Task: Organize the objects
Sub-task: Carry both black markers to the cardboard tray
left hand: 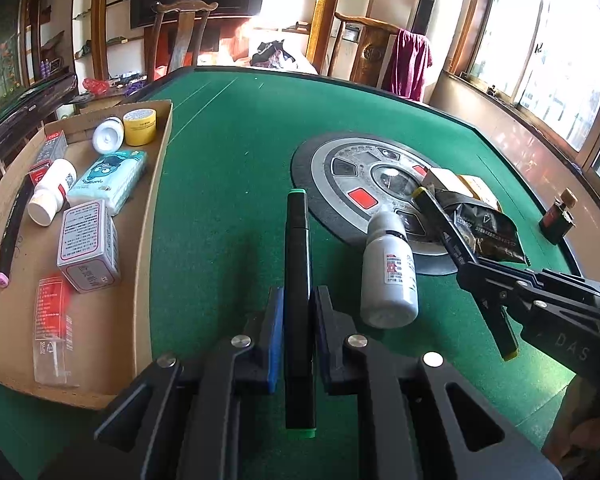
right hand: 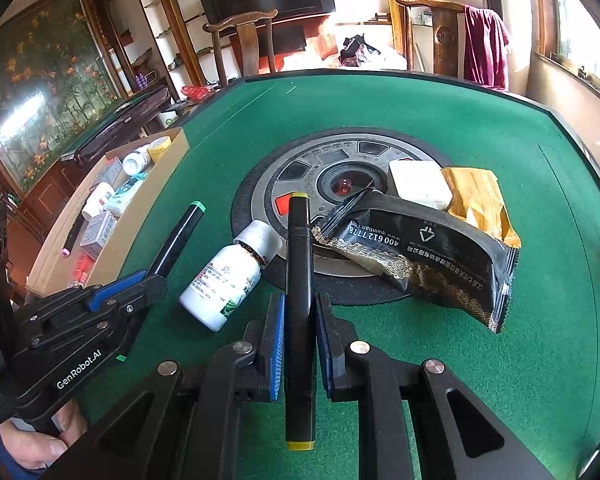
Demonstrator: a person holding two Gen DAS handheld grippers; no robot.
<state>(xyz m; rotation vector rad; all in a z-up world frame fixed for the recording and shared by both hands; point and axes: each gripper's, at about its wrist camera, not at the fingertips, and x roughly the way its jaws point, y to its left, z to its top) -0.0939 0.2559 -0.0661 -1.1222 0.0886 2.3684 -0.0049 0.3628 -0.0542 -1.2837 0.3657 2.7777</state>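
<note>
Green felt table [right hand: 440, 120], cardboard tray [left hand: 156, 208]

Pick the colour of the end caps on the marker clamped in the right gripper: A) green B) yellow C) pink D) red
B: the right gripper is shut on a black marker whose end caps are yellow, while the green-capped marker sits in the left gripper.

The black foil snack packet with gold wave trim [right hand: 420, 252] carries "400 612 7778" and a web address in white, upside down. The black left gripper [right hand: 156, 276] reads "GenRobot.AI" on its body. The black right gripper [left hand: 466, 258] shows "DAS". Box and bottle print is too small to read.
</note>
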